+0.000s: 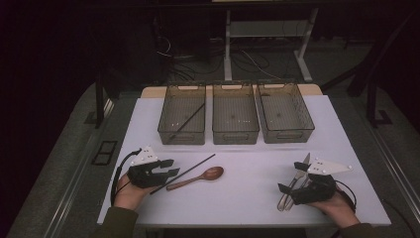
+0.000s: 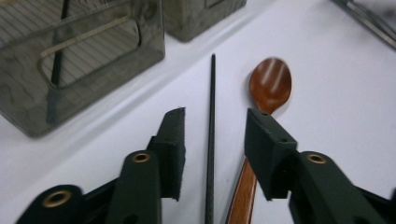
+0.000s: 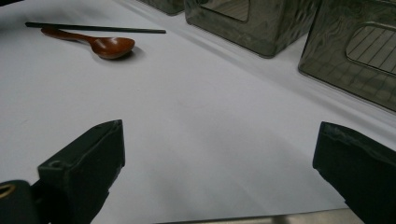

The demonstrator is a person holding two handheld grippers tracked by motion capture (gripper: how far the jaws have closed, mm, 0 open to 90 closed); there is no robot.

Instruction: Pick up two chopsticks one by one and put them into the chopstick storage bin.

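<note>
- My left gripper (image 2: 212,154) sits low over the white table (image 1: 247,193), its jaws partly open and straddling a thin black chopstick (image 2: 211,140). The pads stand clear of it on both sides, so I hold nothing yet.
- The chopstick lies flat on the table, running from between my jaws towards the left bin (image 1: 182,115). A wooden spoon (image 2: 266,98) lies just beside it on the right, its handle passing under my right-hand jaw.
- I judge the chopstick to be light, stiff and smooth. It is so thin that it could roll or slip out when the pads meet, and it lies close to the tabletop, so the pads must get right down to the surface.
- I would take it about where I am, near the end closest to me, squarely across its length. The risk I see is pinching the spoon handle along with it, since the two lie so close here.
- My right gripper (image 3: 219,154) rests at the near right of the table with its jaws wide apart and nothing between them. Metal cutlery (image 1: 292,186) lies just beside it.
- Three clear smoky bins stand in a row at the far side. The left bin already holds one black chopstick (image 1: 190,118) lying slantwise. The middle bin (image 1: 235,115) and the right bin (image 1: 286,114) look bare, apart from small specks I cannot identify.
</note>
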